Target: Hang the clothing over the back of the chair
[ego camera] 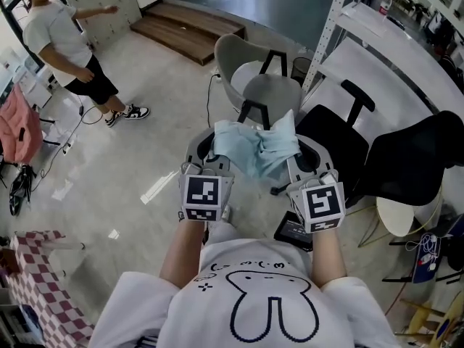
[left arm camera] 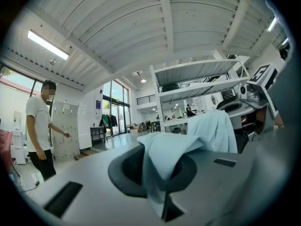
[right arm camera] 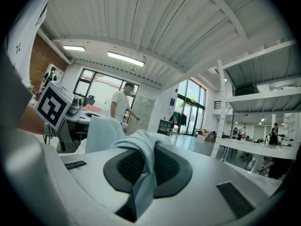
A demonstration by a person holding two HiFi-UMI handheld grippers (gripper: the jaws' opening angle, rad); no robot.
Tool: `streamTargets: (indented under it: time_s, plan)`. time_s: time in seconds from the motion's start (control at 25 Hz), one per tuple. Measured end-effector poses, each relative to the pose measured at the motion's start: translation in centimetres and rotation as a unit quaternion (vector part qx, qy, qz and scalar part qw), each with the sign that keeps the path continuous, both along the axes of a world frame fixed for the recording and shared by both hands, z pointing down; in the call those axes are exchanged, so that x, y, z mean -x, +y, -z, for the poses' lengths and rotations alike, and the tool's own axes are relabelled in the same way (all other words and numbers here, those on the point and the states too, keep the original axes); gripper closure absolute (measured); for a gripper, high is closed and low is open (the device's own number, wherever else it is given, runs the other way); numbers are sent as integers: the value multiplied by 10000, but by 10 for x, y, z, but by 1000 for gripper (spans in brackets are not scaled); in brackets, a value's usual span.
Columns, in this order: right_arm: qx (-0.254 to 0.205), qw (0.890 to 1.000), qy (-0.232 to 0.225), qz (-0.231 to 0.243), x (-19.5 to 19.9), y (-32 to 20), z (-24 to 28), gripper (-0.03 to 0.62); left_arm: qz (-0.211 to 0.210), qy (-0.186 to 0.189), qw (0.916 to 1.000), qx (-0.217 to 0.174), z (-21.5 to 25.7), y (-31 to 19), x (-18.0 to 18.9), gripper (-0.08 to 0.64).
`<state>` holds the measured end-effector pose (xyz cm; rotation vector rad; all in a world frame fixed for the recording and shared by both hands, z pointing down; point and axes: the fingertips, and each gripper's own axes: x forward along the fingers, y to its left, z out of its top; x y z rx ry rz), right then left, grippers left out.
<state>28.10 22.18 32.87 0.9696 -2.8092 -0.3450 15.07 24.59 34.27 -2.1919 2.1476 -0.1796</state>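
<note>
A light blue garment [ego camera: 259,148] hangs bunched between my two grippers at chest height. My left gripper [ego camera: 211,156] is shut on its left part. In the left gripper view the cloth [left arm camera: 175,147] is pinched in the closed jaws of the left gripper [left arm camera: 162,194]. My right gripper [ego camera: 303,159] is shut on the right part. The right gripper view shows the fabric [right arm camera: 143,166] clamped and trailing down from the right gripper [right arm camera: 136,197]. A grey chair [ego camera: 272,93] with a black frame stands just beyond the garment.
A black office chair [ego camera: 335,142] and a black-shell chair [ego camera: 415,158] stand to the right. Behind them is a white shelf rack [ego camera: 395,56]. A person [ego camera: 69,46] stands at the far left, near wooden steps [ego camera: 190,27]. A checked cloth [ego camera: 43,285] lies at lower left.
</note>
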Motion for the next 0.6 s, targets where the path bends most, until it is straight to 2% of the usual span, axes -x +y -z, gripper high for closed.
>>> streamTargets:
  time_s: [0.6]
  plan:
    - [99,9997,121,-198,128,-91,-8,549,-81,95,9999,105,-11,-83,140,534]
